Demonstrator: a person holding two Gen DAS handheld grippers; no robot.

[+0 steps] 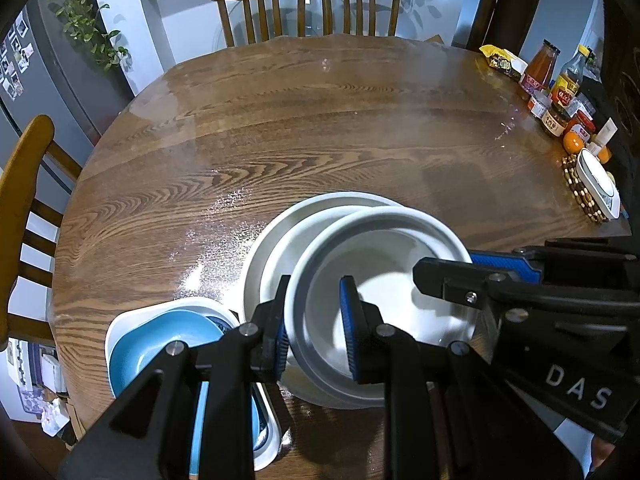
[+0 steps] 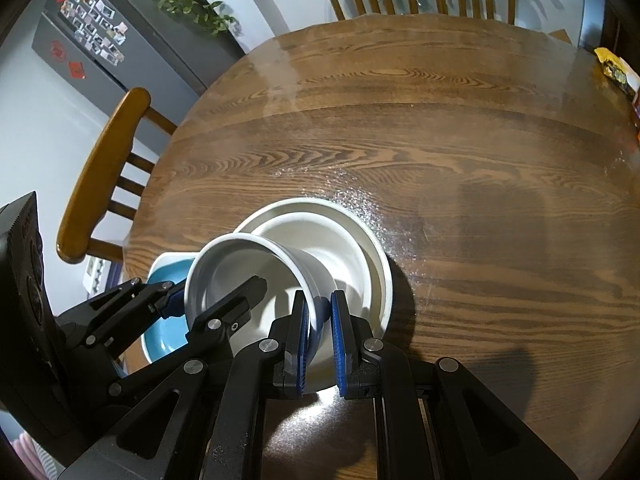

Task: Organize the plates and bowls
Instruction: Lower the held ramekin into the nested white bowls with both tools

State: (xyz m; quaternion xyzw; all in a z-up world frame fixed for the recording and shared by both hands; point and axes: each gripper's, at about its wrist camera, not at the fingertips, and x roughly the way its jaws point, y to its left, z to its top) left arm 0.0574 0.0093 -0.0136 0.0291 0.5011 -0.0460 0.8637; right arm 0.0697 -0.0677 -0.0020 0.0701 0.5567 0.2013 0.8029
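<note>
Nearest in both views, the two tools hold the same white bowl (image 1: pixel 384 300) from opposite sides. The left tool (image 1: pixel 316 328) has one pad outside the bowl's left wall and one inside, clenched across the rim. The right tool (image 2: pixel 319 332) is clamped on the right wall the same way, with its pads close together and the wall between them. In the left view the right tool enters from the right edge and its fingers reach over the bowl's far-right rim.

The bowl sits tilted, not flat: its near edge is lifted toward the tools and its far edge lies over the wider plate (image 2: pixel 360 236) beneath it. Whether bowl and plate touch at the far side I cannot tell. The bowl is off-centre on the plate, shifted toward the near right as the left view shows it.

Just to the left of the stack, close beside the left tool, a blue bowl (image 1: pixel 160 344) rests inside a white square dish (image 1: pixel 120 320). That pile lies nearer the left tool than the right, so I judge any move of the white bowl that way would be led by the left.

Beyond lies bare tabletop (image 1: pixel 320 120), then bottles and jars (image 1: pixel 560 92) at the far right edge and chairs (image 1: pixel 308 4) behind.
</note>
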